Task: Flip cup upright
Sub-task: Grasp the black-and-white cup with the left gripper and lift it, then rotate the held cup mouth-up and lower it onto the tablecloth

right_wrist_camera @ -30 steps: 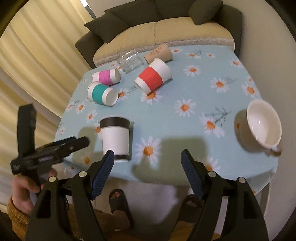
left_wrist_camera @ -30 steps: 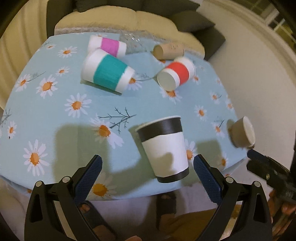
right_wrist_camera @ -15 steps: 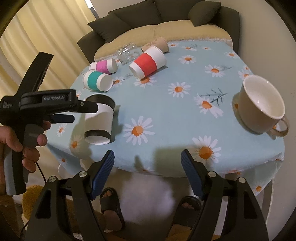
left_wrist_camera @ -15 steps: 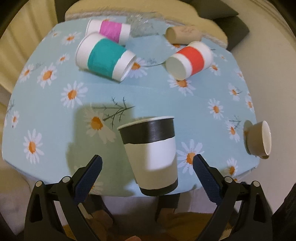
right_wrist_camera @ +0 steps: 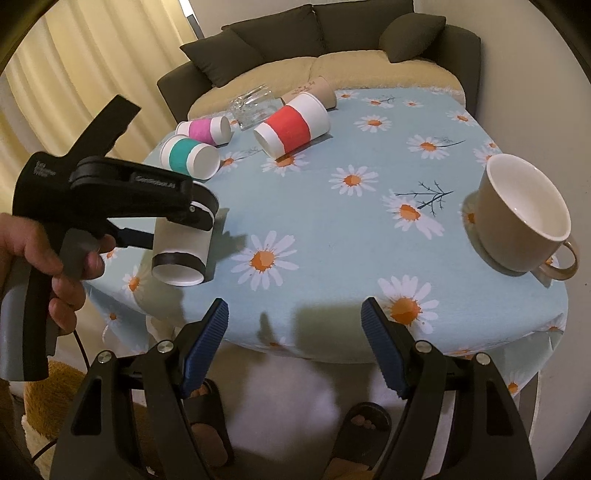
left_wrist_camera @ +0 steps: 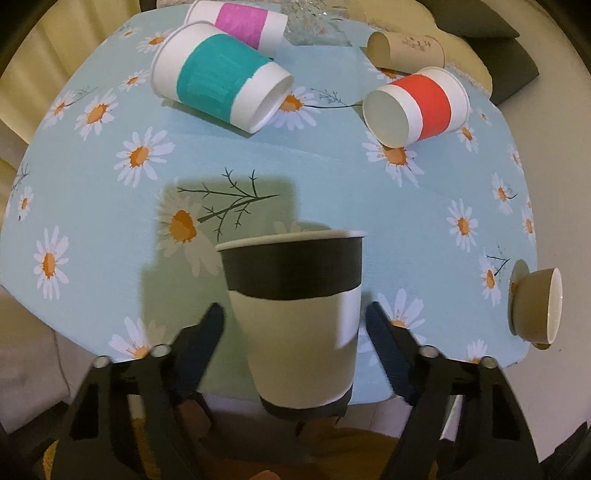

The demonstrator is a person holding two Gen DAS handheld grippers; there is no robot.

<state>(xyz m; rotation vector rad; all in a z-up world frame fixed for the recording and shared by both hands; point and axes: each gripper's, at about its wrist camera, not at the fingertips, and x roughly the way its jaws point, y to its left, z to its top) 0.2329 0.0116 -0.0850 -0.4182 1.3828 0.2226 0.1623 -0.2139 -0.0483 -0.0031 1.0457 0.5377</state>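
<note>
The left hand-held gripper [left_wrist_camera: 295, 325] has its jaws spread on either side of the black-banded paper cup [left_wrist_camera: 295, 317], both blue pads standing just off the cup wall with nothing pinched yet. In the right wrist view this cup looks to be lying or tipped at the near left edge of the counter [right_wrist_camera: 332, 229], its white base turned toward the camera; whether it rests fully on the cloth I cannot tell. The right hand-held gripper [right_wrist_camera: 295, 339] hangs open off the near edge, holding nothing.

To do the grasp well, I would close on the white middle of the cup, squeezing gently since thin paper likely buckles, then swing the base down and set it well in from the edge.

Farther back lie the teal cup [left_wrist_camera: 221, 88], the red cup [left_wrist_camera: 417, 107] and the pink cup [left_wrist_camera: 240, 24], all on their sides, well apart from the work. The ceramic mug [right_wrist_camera: 521, 218] sits at the right.
</note>
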